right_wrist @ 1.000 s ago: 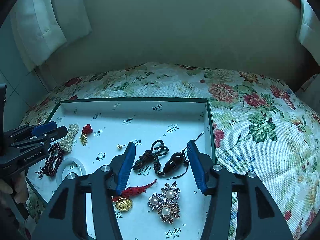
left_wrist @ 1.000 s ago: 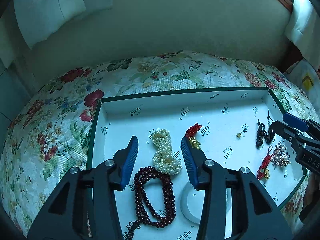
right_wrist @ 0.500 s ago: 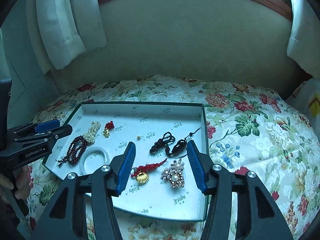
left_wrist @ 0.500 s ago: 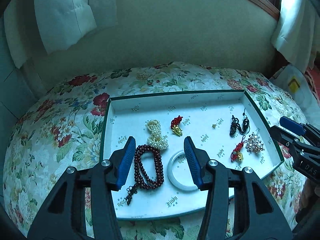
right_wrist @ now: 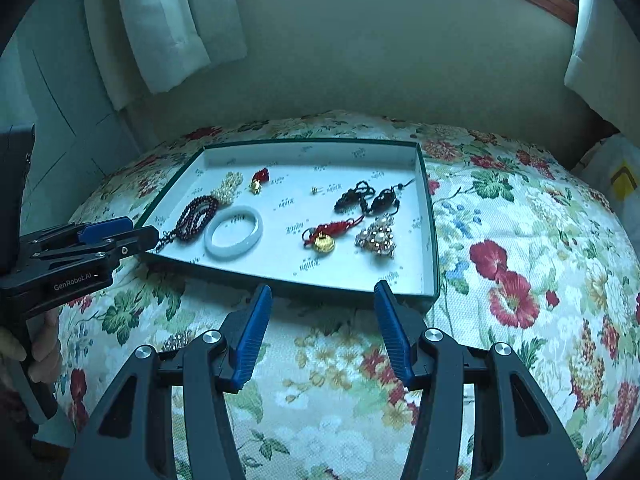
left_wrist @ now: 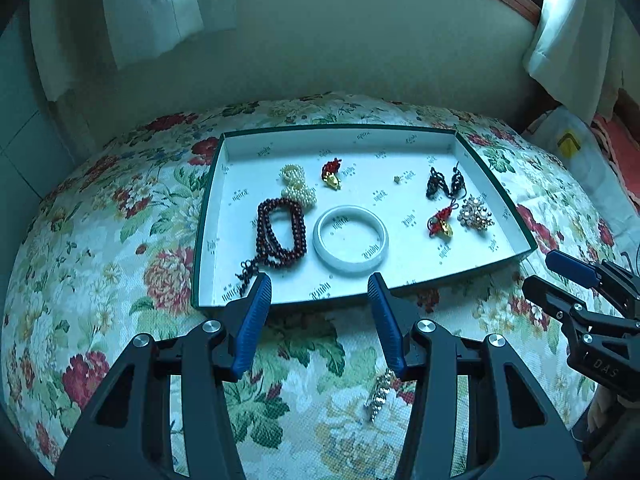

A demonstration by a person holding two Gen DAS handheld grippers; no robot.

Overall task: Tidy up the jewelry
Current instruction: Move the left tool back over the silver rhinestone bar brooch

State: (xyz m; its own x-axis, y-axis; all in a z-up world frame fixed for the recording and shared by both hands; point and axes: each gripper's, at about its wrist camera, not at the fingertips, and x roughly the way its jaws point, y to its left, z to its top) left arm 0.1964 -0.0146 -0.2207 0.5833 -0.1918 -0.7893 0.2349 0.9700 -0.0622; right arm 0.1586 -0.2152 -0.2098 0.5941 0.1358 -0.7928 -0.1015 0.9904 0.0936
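A white tray with a green rim (left_wrist: 362,290) (right_wrist: 430,240) lies on the floral cloth. In it are dark red beads (left_wrist: 280,232) (right_wrist: 196,216), a pearl strand (left_wrist: 296,186) (right_wrist: 228,188), a white bangle (left_wrist: 351,238) (right_wrist: 234,232), two red-cord gold charms (left_wrist: 331,174) (left_wrist: 440,222) (right_wrist: 324,236), a black cord pendant (left_wrist: 444,182) (right_wrist: 368,198), a pearl brooch (left_wrist: 475,214) (right_wrist: 376,236) and a tiny stud (left_wrist: 397,179). My left gripper (left_wrist: 319,290) (right_wrist: 120,232) and right gripper (right_wrist: 323,294) (left_wrist: 560,270) hang open and empty before the tray's near edge.
A small silver sparkly piece (left_wrist: 378,396) (right_wrist: 176,340) lies on the cloth outside the tray, near my left gripper. White curtains (right_wrist: 168,20) hang at the back wall. A white bag with a yellow mark (left_wrist: 568,148) sits at the right. A hand (right_wrist: 36,352) holds the left gripper's handle.
Both grippers have drawn back from over the tray toward me and risen a little; the whole tray and the cloth in front of it now show. Nothing was picked up.
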